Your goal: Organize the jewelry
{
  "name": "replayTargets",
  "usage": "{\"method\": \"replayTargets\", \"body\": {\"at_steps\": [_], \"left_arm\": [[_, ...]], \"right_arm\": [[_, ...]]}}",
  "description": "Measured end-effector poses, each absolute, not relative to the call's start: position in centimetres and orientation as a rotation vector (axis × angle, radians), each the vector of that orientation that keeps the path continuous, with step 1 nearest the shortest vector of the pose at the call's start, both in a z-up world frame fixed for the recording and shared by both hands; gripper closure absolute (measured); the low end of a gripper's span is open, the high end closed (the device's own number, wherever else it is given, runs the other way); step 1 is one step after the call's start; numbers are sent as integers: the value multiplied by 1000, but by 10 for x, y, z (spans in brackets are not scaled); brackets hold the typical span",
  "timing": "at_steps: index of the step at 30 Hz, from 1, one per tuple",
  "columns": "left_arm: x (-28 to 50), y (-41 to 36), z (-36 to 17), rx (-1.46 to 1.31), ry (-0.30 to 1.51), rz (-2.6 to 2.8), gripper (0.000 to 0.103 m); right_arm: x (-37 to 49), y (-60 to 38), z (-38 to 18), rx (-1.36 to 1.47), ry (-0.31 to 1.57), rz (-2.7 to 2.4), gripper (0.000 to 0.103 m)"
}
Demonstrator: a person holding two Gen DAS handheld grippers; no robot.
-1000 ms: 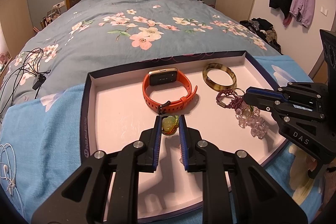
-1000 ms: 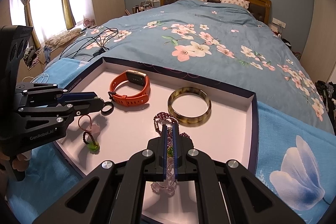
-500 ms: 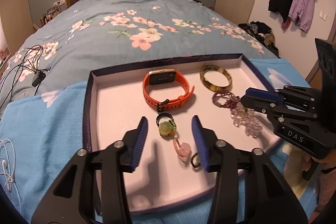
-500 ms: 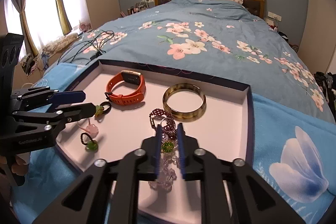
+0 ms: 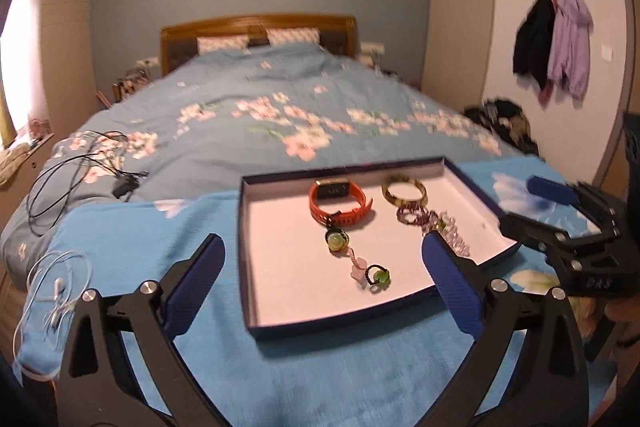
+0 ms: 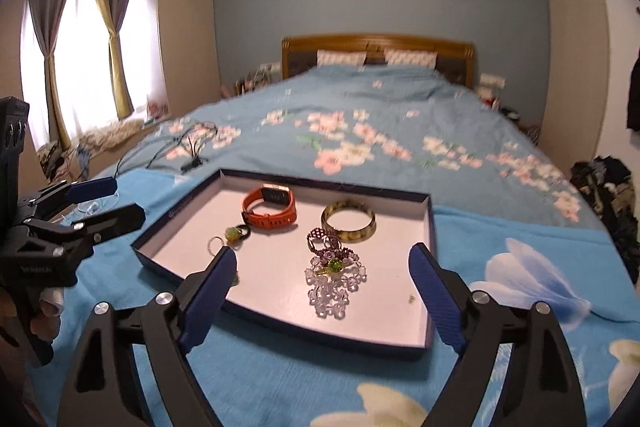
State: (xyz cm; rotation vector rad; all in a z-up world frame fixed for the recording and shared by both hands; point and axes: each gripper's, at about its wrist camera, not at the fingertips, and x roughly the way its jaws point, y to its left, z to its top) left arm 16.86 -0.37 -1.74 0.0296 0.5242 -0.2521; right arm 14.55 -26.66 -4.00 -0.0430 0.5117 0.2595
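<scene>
the left claw (image 5: 322, 275) is wide and holds nothing; its jaws have just been opening; the right claw (image 6: 322, 293) is wide too, with nothing in it, and its jaws have just been opening as well; both claws hang over the near edge of the tray (image 5: 280, 325), which sits on a bright blue blanket (image 5: 120, 227) at the foot of the bed (image 5: 260, 99); all the jewelry lies inside the tray; the orange watch (image 5: 338, 205) is at the far side, standing on its strap; the brown bangle (image 5: 403, 190) lies flat just beside it; the purple bead bracelet (image 6: 324, 239) touches the bangle, and a pile of clear beads (image 6: 334, 287) with a green bit lies against it, nearer the right claw; a green bead charm (image 5: 336, 241) sits just by the watch strap; a pink charm (image 5: 359, 269) and a small dark ring with a green bead (image 5: 379, 275) lie nearer the left claw; black cables (image 5: 80, 163) lie on the flowery cover; white earphones (image 5: 54, 303) lie on the blanket's left edge.
</scene>
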Motion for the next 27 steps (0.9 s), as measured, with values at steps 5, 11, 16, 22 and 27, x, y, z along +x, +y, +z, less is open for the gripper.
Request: {"method": "replayTargets", "body": {"at_steps": [5,11,16,22,27], "left_arm": [[128,1,-7,13,432,-212,6],[86,-3,-6,-4,351,-181,6],[64,-3,-8,-14,308,-155,6],[45,-2,-4,-12,258,-147,6],[37,-2,0,-6,236,-138,6]], "right_arm": [[114,-270,-35,-36,426,197,7],[83,-266,-38,-49,365,174,7],[65,-261,-40,-58,328,178,7],[60,-255,-42,-70,324,169,7],[56,-253,-41,-70,315,164,7]]}}
